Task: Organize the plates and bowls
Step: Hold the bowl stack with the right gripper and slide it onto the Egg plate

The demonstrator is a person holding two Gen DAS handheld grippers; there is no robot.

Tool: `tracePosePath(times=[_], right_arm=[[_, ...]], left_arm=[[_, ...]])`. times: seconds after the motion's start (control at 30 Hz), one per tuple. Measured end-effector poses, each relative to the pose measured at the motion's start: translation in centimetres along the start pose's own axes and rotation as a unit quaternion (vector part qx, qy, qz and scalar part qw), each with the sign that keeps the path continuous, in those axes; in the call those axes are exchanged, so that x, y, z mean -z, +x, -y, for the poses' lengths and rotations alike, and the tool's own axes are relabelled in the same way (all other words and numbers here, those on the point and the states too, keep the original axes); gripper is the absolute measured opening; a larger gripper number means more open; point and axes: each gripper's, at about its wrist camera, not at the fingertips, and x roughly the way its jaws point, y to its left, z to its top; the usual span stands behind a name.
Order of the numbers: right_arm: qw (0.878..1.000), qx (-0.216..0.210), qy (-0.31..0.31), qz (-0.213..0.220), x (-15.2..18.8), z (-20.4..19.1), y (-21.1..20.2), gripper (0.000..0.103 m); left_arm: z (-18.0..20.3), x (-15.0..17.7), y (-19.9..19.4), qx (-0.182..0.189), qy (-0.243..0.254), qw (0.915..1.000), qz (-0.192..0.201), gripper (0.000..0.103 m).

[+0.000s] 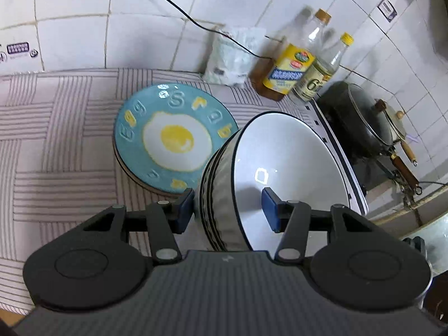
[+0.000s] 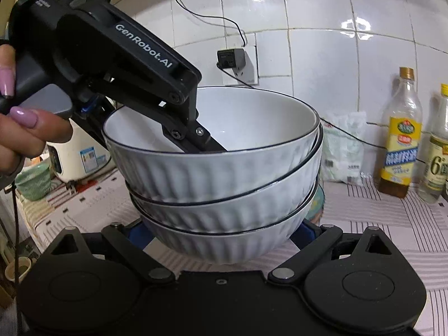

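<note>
While three white ribbed bowls are sitting nested in one stack, both grippers are holding that stack clear of the striped tablecloth. The bowls have thin dark rims, and the top one is sitting slightly tilted in the one below it.

The left gripper is clamping the wall of the stack: one blue pad is pressing on the ribbed outside, and the other is lying inside the top bowl, against its smooth white wall. Its jaws are standing about half open, filled by the nested rims. In the right wrist view this gripper is reaching down into the top bowl from the upper left, with a hand wrapped around its grip.

The right gripper is cradling the bottom bowl low on its sides, its jaws spread wide around it; the blue pads are mostly hidden behind the bowl, so I cannot tell how firmly they are pressing.

Just beside the stack, a blue plate with a fried-egg picture is lying flat on the cloth, atop another plate. Behind it, a white bag and two bottles are standing against the tiled wall. To the right, a dark wok with a glass lid is sitting on the stove.
</note>
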Motion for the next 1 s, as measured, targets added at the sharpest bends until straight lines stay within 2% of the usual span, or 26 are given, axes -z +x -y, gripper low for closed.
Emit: tracePosePath(times=[0.23, 1.0], right_arm=[[1.000, -0.004, -0.004, -0.001, -1.0, 0.4, 2.8, 0.099], [0.999, 0.009, -0.008, -0.037, -2.1, 4.7, 13.5, 0.099]], left_arm=[[-1.2, -1.9, 1.2, -0.011, -0.008, 0.9999, 0.003, 0.051], [-5.8, -8.2, 9.2, -0.032, -0.032, 0.9988, 0.018, 0.051]])
